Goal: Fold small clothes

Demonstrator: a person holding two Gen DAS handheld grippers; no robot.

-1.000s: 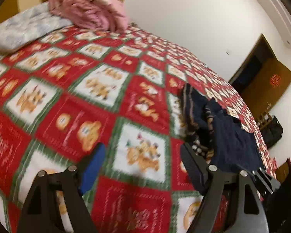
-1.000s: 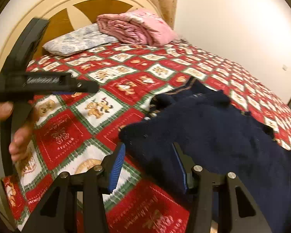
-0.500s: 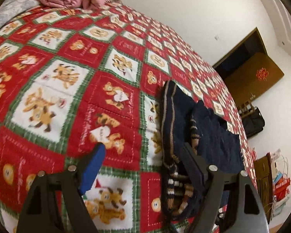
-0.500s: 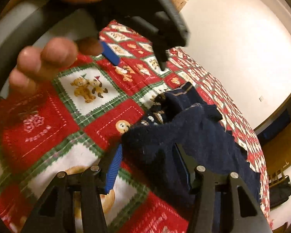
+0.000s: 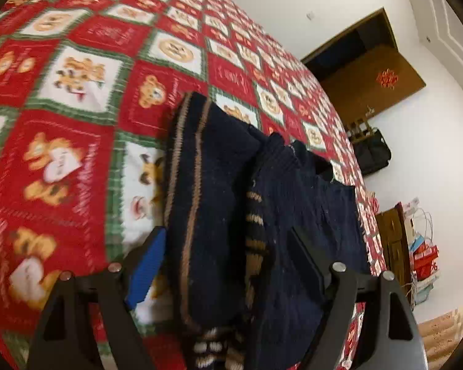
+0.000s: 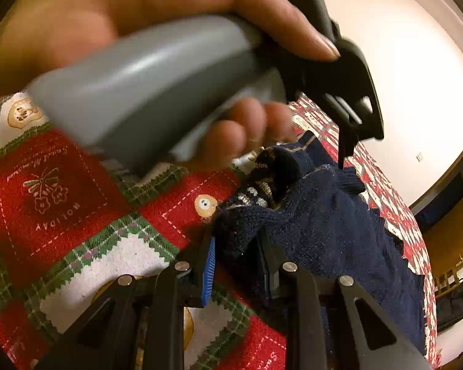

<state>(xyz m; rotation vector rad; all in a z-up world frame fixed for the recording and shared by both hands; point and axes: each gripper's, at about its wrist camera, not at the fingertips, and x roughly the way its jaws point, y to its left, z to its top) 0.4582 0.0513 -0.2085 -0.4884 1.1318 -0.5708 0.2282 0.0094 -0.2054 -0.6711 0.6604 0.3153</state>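
Right wrist alone shows right tongs [image 6: 236,256] pinching sweater [image 6: 324,231]; left tongs [image 5: 231,262] spread astride it.

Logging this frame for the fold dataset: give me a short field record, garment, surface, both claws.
garment: navy knit sweater with tan stripes, bunched
surface: red holiday-print quilt on a bed
left claw: open, fingers straddling the sweater's striped edge
right claw: shut on a fold of the sweater
left hand: gripping the grey handle, seen from the right wrist camera
fold state: not yet folded flat
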